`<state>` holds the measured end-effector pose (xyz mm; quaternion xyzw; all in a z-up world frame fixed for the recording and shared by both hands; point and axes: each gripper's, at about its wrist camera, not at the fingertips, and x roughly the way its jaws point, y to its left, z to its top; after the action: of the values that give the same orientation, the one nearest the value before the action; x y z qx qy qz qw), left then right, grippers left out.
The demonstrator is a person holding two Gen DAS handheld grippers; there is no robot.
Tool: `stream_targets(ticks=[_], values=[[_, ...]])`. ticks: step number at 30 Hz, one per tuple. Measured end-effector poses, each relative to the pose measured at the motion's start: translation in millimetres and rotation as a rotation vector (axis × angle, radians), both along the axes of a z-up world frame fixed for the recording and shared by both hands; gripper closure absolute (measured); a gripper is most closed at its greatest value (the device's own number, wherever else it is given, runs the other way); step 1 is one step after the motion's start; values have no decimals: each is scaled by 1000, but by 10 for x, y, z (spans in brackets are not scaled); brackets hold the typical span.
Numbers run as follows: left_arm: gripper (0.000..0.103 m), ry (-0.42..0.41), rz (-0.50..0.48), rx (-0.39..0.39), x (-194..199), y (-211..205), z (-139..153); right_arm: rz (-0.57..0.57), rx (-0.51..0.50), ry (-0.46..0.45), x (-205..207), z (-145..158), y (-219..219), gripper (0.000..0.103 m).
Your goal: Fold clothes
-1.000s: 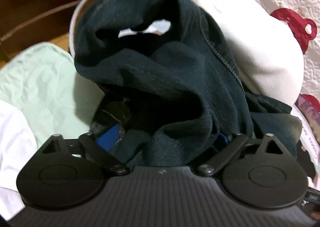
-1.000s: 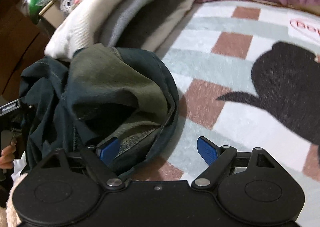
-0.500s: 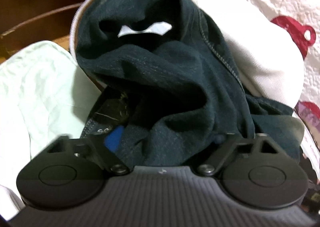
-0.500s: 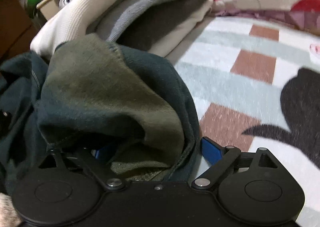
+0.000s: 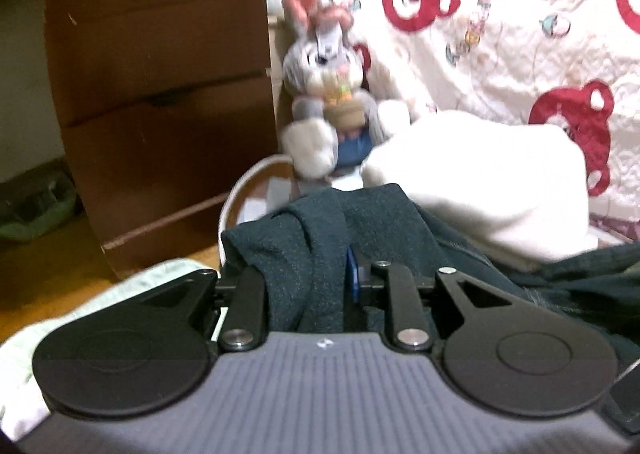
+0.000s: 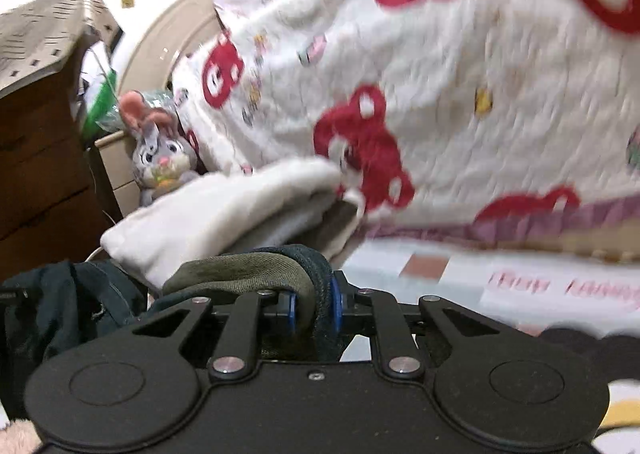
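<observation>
The left tool [image 5: 312, 278] is clamped on a bunched fold of a dark teal garment [image 5: 316, 238]; only one blue pad [image 5: 351, 274] shows beside the cloth, the other being buried under it. The rest of the garment trails off to the right and is cut by the frame edge. The right tool [image 6: 314, 308] is likewise closed on the same garment [image 6: 308, 266], here showing its olive inner face pinched between two blue pads [image 6: 336, 304] (what kind of garment it is cannot be made out from so crumpled a piece). Behind it lies a stack of folded clothes [image 6: 224, 209], a white piece on top and grey layers beneath, partly hidden by the held cloth. A plush rabbit [image 5: 326, 93], blurred, sits beside a brown chest of drawers [image 5: 160, 93], and a quilt with red bears [image 6: 440, 93] fills the background, smeared by motion. A pale green cloth [image 5: 120, 294] peeks out at lower left, mostly covered by the tool body.
</observation>
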<state>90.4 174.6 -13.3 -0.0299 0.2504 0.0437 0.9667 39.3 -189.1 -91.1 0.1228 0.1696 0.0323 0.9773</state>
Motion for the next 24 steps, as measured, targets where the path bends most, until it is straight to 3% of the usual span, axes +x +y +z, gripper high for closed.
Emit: stream_targets(ticks=[7, 13, 19, 24], values=[[84, -138, -7, 65, -369, -54, 431, 7, -24, -96, -373, 380, -74, 86], [84, -207, -96, 102, -626, -264, 828, -39, -23, -162, -730, 709, -276, 86], [84, -248, -213, 102, -804, -645, 1111, -114, 0, -121, -1024, 818, -726, 86], [84, -323, -376, 87, -1082, -1145, 1501, -81, -126, -69, -1021, 821, -994, 86]])
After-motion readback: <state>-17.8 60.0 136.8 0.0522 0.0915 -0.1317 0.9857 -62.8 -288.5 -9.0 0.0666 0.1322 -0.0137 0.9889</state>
